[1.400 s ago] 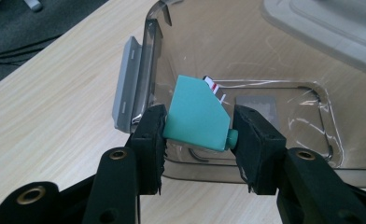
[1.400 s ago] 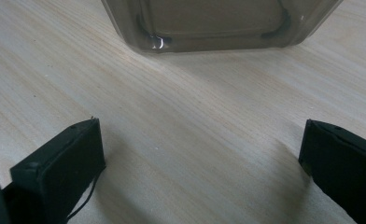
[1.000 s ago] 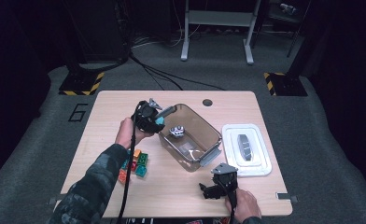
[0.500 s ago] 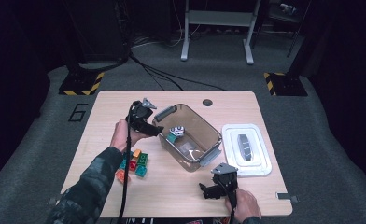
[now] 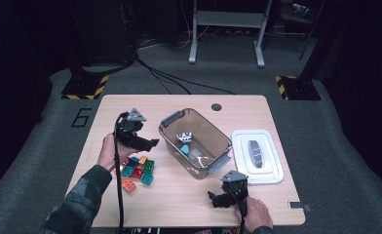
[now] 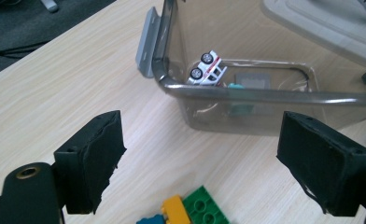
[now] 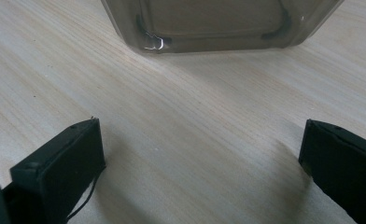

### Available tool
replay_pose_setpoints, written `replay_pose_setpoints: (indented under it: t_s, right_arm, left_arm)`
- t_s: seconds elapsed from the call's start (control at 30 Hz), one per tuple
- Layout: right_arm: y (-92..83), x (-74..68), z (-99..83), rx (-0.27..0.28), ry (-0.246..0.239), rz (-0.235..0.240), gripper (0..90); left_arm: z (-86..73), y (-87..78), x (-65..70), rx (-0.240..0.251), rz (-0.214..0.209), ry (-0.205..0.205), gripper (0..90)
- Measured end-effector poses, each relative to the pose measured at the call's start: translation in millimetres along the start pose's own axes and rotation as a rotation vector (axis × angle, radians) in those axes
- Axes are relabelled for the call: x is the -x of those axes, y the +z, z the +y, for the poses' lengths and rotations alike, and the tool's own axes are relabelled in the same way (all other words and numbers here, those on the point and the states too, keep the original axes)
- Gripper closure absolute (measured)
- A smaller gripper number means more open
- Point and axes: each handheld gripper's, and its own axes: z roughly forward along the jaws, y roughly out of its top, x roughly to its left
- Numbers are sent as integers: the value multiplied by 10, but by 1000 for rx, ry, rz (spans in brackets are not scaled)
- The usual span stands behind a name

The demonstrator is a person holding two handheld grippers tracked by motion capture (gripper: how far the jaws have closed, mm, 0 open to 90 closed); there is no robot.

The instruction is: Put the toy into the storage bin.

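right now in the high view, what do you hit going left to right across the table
left gripper with open jaws above the pile of coloured plastic building bricks → clear brown plastic bin holding a white toy car → right gripper near the front edge → white plastic lid

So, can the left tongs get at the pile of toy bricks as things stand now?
Probably yes. The left tongs are open and empty, right above the toy bricks, which lie loose on the table beside the bin, with nothing over them.
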Motion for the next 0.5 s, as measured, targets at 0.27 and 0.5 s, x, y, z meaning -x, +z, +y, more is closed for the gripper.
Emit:
replay_pose_setpoints:
  t_s: [0.27, 0.5]
  right_arm:
    - [6, -7, 5, 4, 12, -2, 0]
    - [7, -7, 5, 5, 13, -2, 0]
  left_arm:
    - [-262, -73, -15, -31, 6, -18, 132]
    - [-508, -117, -22, -53, 10, -34, 112]
